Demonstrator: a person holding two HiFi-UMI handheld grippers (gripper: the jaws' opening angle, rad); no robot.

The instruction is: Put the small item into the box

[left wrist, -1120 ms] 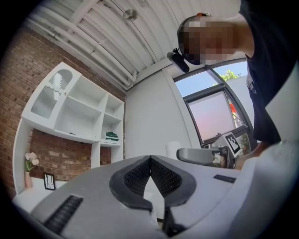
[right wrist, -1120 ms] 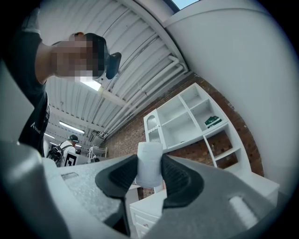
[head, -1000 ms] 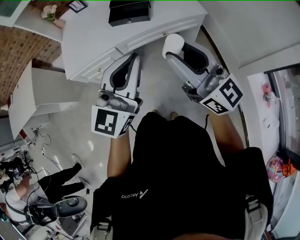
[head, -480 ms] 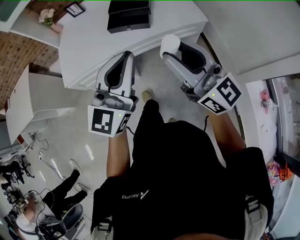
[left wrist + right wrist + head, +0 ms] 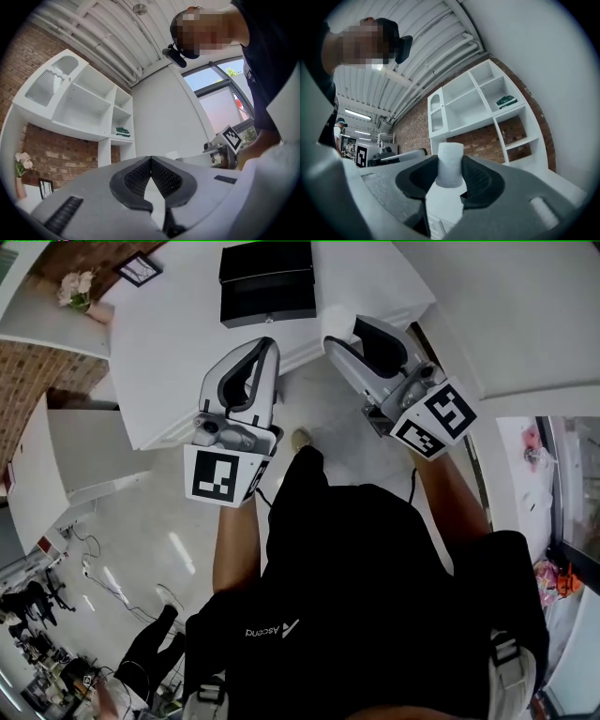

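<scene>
We pinch a small white cylinder (image 5: 450, 161) in the right gripper (image 5: 450, 176), left gripper (image 5: 151, 160) pressed together, black rectangular box (image 5: 267, 282) at upper centre.

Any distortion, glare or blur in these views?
Head view: sharp, evenly lit. Left gripper view: heavy fisheye, dark corners, the large window pale and washed out. Right gripper view: same fisheye, bending the white shelving unit.

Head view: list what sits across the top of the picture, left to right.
Flowers → picture frame → black box → small white item in the right gripper. The left gripper overlaps the box sideways, so it is left out.
</scene>
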